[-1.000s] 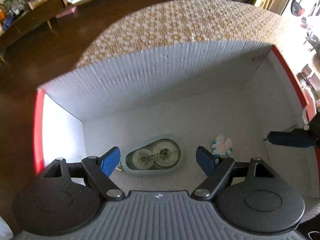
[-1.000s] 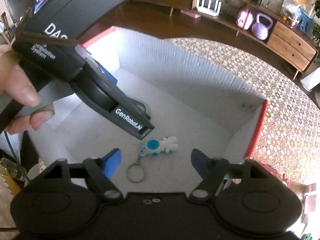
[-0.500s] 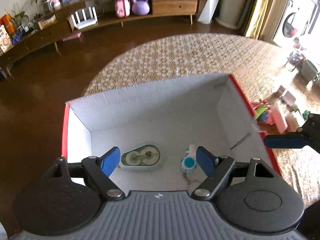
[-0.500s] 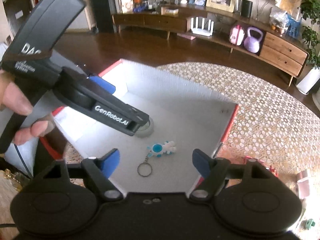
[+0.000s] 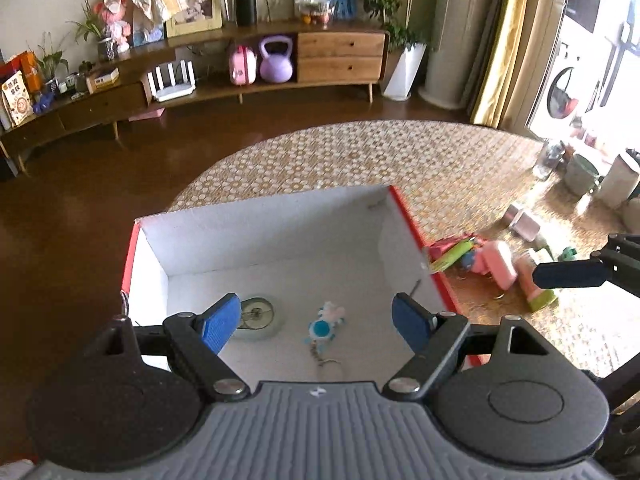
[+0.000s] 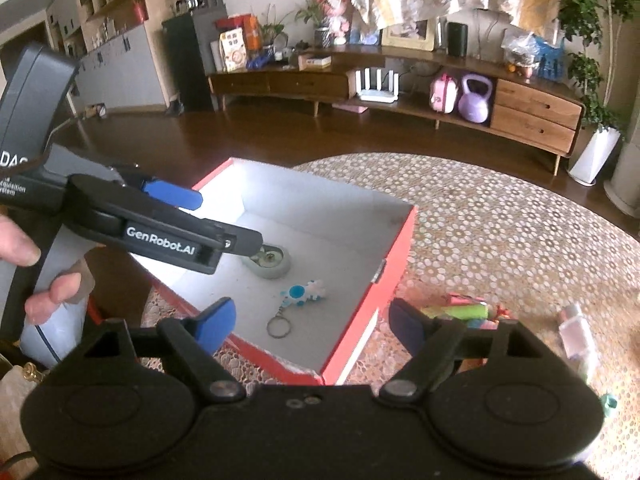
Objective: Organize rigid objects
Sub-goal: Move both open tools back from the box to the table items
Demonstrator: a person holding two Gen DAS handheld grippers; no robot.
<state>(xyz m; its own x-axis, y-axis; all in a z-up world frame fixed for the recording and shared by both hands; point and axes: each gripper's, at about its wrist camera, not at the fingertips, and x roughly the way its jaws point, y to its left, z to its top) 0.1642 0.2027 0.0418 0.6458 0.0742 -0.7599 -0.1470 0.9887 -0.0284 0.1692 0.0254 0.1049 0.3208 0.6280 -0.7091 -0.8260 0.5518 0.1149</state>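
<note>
A red box with a white inside (image 5: 404, 210) (image 6: 404, 248) stands on the patterned table. In it lie a grey-green correction tape (image 5: 260, 318) (image 6: 272, 264) and a blue and white keychain (image 5: 322, 324) (image 6: 302, 294) with a metal ring. My left gripper (image 5: 318, 322) is open and empty, held above the box's near side. My right gripper (image 6: 312, 322) is open and empty, above the box's near right edge. Loose items lie right of the box: a green pen-like thing (image 5: 452, 254) (image 6: 460, 312) and pink blocks (image 5: 500, 264).
The patterned round table (image 5: 400, 156) (image 6: 500, 232) falls off to a dark wood floor beyond. More small objects and cups (image 5: 580, 168) sit at the far right. A low wooden sideboard (image 5: 340, 56) stands at the back of the room.
Both grippers have risen and pulled back out of the box; the box now looks smaller and the room shows. The correction tape and keychain lie where they were.
</note>
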